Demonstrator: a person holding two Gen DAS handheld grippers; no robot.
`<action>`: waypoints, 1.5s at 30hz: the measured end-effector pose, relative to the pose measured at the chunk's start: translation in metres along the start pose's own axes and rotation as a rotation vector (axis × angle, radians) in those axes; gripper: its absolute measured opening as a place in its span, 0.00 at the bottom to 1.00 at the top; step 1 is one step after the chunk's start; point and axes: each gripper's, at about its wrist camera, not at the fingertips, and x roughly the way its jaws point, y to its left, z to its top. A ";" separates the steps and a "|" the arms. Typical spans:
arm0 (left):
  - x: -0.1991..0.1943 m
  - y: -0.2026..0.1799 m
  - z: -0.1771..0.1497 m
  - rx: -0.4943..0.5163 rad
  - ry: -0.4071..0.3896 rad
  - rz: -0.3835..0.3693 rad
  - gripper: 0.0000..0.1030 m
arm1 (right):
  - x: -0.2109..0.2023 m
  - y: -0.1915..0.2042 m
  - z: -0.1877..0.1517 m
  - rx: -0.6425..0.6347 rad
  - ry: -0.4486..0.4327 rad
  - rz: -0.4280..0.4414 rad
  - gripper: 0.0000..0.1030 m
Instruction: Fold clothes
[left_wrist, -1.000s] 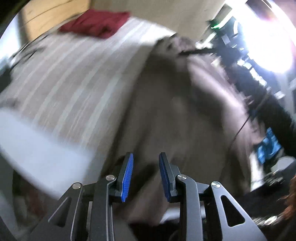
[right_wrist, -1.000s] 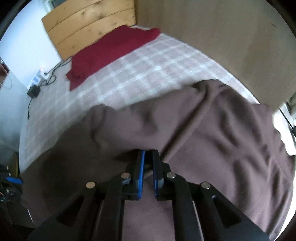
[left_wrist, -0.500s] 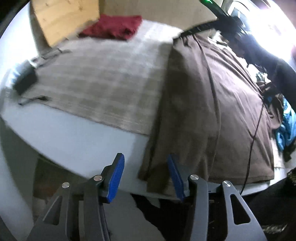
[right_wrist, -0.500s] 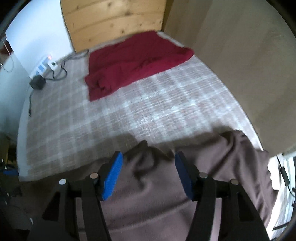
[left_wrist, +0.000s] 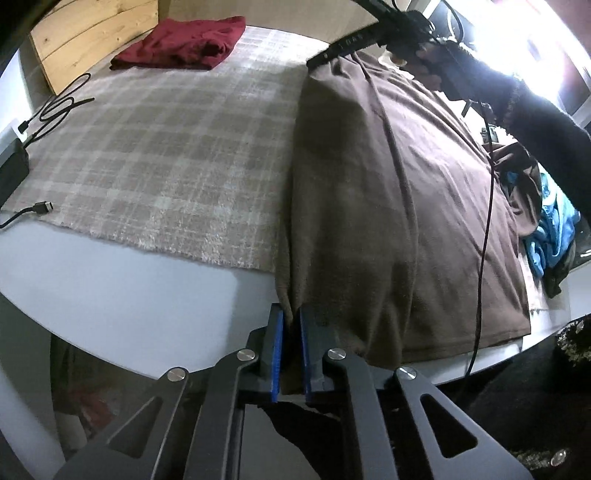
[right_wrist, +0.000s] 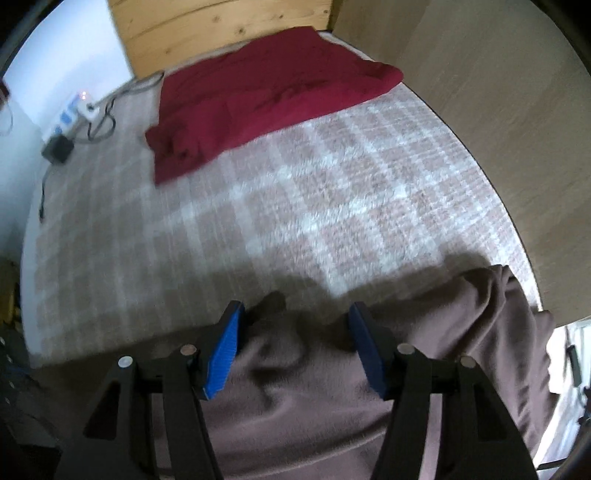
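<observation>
A large brown garment (left_wrist: 369, 184) lies spread over the right part of a plaid blanket (left_wrist: 166, 147), its near end hanging over the table edge. My left gripper (left_wrist: 291, 314) points steeply down at that near left corner. Its jaws are closing and the blue pads pinch a fold of the brown cloth. In the right wrist view my right gripper (right_wrist: 295, 310) hovers over the bunched far edge of the brown garment (right_wrist: 314, 406). Its jaws are closing but still stand apart, with cloth under them and nothing gripped.
A folded red garment (right_wrist: 266, 92) lies at the far end by the wooden headboard (right_wrist: 221, 26). Cables (left_wrist: 55, 107) and a black charger (left_wrist: 11, 170) sit at the left edge. Blue clothes (left_wrist: 550, 229) are heaped right. A person's dark sleeve (left_wrist: 535, 122) crosses above.
My left gripper opened, then closed on the garment's near corner. My right gripper let go of the brown cloth, opened wide, shifted to the garment's far edge, and has narrowed a little.
</observation>
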 end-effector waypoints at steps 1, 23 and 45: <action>-0.002 0.000 0.000 0.003 -0.004 0.000 0.07 | -0.003 0.000 0.000 0.009 -0.005 0.001 0.33; -0.011 -0.154 -0.029 0.349 0.136 -0.250 0.16 | -0.086 -0.071 -0.154 0.366 -0.047 -0.251 0.45; 0.022 -0.084 -0.017 0.536 0.055 -0.063 0.27 | -0.087 0.018 -0.178 0.561 -0.122 0.151 0.46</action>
